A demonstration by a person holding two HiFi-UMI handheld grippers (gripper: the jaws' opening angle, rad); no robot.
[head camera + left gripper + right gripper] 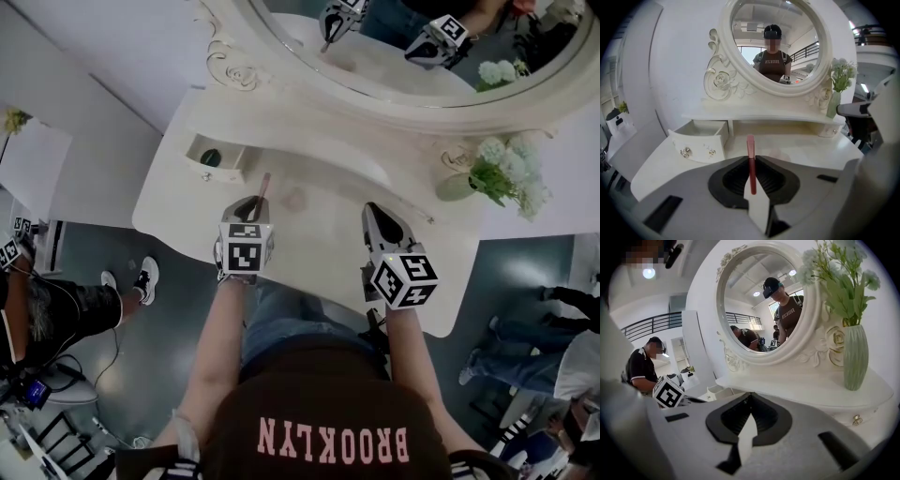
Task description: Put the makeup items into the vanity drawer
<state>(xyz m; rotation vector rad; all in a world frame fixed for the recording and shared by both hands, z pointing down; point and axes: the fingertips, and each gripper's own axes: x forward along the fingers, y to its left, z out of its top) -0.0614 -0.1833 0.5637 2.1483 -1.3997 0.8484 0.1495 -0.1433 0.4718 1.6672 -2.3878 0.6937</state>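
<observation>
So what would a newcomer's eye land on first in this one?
The big oval mirror in its carved white frame fills the back of the vanity. Before it the left gripper is shut on a thin pinkish-red stick, with the open drawer just beyond on the left. A green vase of pale flowers stands at the right end.

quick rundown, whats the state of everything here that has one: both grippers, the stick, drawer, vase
left gripper: shut on the pink stick
pink stick: clamped between the jaws, its far end sticking out past the tips
right gripper: shut, nothing between the jaws
drawer: pulled open, a dark item inside
vase: upright on the shelf, flowers in it
</observation>
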